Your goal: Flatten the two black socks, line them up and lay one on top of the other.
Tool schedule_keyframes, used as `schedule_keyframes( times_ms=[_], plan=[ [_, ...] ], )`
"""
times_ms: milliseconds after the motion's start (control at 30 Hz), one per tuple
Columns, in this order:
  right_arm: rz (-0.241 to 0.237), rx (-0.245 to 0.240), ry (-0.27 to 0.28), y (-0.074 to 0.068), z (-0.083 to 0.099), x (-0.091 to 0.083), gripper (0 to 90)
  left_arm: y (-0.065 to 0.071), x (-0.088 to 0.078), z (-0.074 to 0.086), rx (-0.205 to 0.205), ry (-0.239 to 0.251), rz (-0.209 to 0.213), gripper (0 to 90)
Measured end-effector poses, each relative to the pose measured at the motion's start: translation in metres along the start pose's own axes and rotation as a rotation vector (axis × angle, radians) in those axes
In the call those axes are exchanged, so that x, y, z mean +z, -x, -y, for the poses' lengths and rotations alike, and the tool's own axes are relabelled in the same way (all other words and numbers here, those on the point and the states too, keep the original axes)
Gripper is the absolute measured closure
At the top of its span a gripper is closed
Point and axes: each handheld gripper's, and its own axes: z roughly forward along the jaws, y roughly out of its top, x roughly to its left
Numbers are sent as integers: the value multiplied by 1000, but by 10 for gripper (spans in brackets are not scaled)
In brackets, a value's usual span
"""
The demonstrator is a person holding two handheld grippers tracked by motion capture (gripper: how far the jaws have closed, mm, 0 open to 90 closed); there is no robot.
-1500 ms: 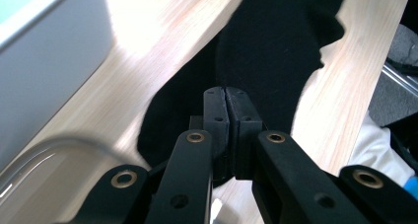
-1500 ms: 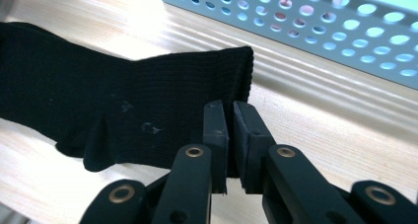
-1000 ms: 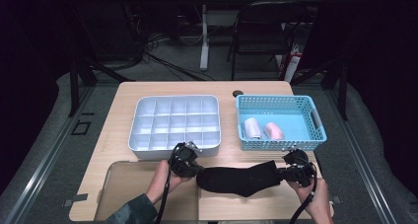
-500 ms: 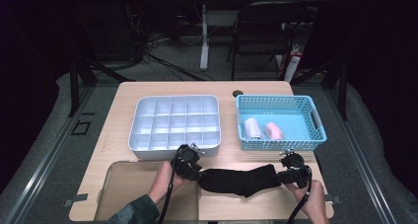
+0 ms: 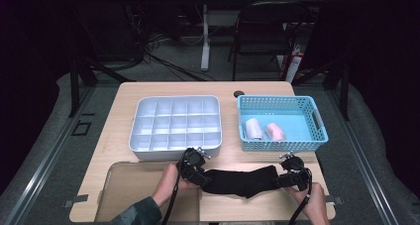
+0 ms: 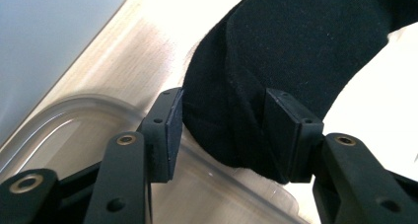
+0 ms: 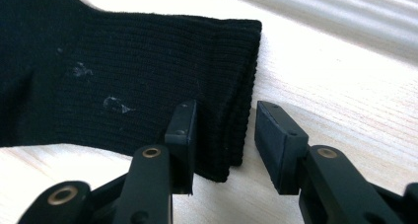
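A black sock [image 5: 241, 180] lay flat on the counter [image 5: 119, 131], just in front of the white divided tray [image 5: 176, 125] and the blue basket [image 5: 280, 123]. The left hand-held gripper [image 5: 197, 171] sat at the sock's left end, close to the tray's front edge. In the left gripper view its jaws stood partly apart with the rounded end of the sock [image 6: 276, 66] bunched between them — both pads [image 6: 173, 128] touched the cloth, so it had hold of that end. A clear plastic lid [image 6: 69, 130] lay under and beside this end of the sock.

The right hand-held gripper [image 5: 288, 178] was at the sock's other end, in front of the basket. In the right gripper view its jaws were open around the ribbed cuff [image 7: 231, 110]: one pad [image 7: 182, 135] lay against the cloth, the other stood off over bare counter — not closed on it.

Inside the basket, behind the sock, lay a white roll [image 5: 254, 129] and a pink roll [image 5: 275, 131].
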Motion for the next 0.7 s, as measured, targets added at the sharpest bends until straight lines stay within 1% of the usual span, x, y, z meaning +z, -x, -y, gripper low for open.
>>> schedule_keyframes(
  times_ms=[67, 100, 200, 233, 267, 300, 367, 400, 433, 467, 567, 600, 633, 667, 700],
  plan=[
    [8, -18, 5, -2, 0, 1, 609, 2, 2, -1, 6, -6, -9, 524],
    [15, -27, -5, -2, 1, 0, 610, 2, 3, -1, 10, -11, -11, 529],
    [13, -19, -1, -3, 2, 0, 638, 3, 4, -1, 11, -12, -13, 537],
    [12, -15, 9, -3, 3, 0, 654, 3, 4, -1, 9, -11, -11, 540],
    [-10, 13, 48, -5, 5, 2, 673, 3, 4, -2, 10, -14, -12, 546],
    [-11, -6, 23, -3, 4, 0, 681, 3, 5, -1, 7, -12, -10, 547],
    [-12, 2, 14, -3, 4, 0, 711, 3, 5, -1, 6, -15, -1, 562],
    [-8, -1, 6, -2, 3, 0, 725, 3, 5, -1, 3, -14, 1, 569],
    [-18, 2, 3, -1, 3, 0, 746, 2, 5, -1, 2, -13, 6, 577],
    [-32, 21, 17, -1, 3, 1, 756, 2, 5, -1, 2, -15, 12, 593],
    [-45, 15, -3, 2, 3, -1, 773, 2, 6, 0, 1, -11, 21, 639],
    [-60, 29, 12, 1, 3, 0, 775, 2, 6, 0, 2, -9, 23, 659],
    [-57, 28, 8, 3, 3, 0, 777, 2, 5, 0, 4, -10, 23, 686],
    [-69, 41, 15, 4, 3, 0, 778, 2, 6, 1, 3, -3, 20, 715],
    [-64, 36, 12, 5, 3, 0, 780, 2, 6, 1, 4, 0, 14, 740]
  ],
)
